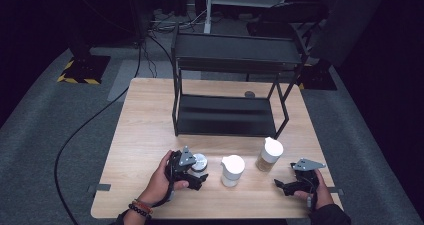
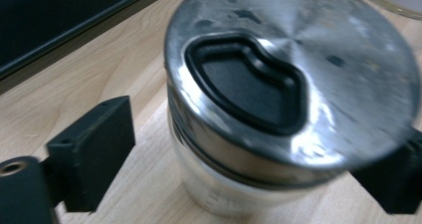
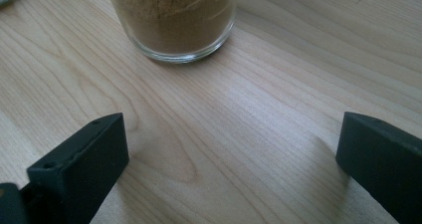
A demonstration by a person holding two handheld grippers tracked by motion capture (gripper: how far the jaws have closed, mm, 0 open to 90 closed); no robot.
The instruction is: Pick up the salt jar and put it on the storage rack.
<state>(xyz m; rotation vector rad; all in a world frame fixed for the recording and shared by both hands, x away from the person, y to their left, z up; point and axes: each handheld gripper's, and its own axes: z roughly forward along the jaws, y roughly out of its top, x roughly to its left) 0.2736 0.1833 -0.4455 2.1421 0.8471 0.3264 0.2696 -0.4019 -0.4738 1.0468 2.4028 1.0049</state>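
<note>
Steel tin [image 2: 278,109] stood near worktop [image 1: 150,125] front edge, left of white-lidded jars. You had left tool [image 1: 196,177] straddling it, jaws apart, not yet pressing. Right tool [image 1: 285,186] idle, jaws apart. Next: close squarely on wall, then lift.

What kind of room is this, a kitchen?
Probably a recording studio or lab, not a kitchen: dark curtained walls, cables across grey carpet, one wooden table with a black shelf rack and spice jars.
</note>
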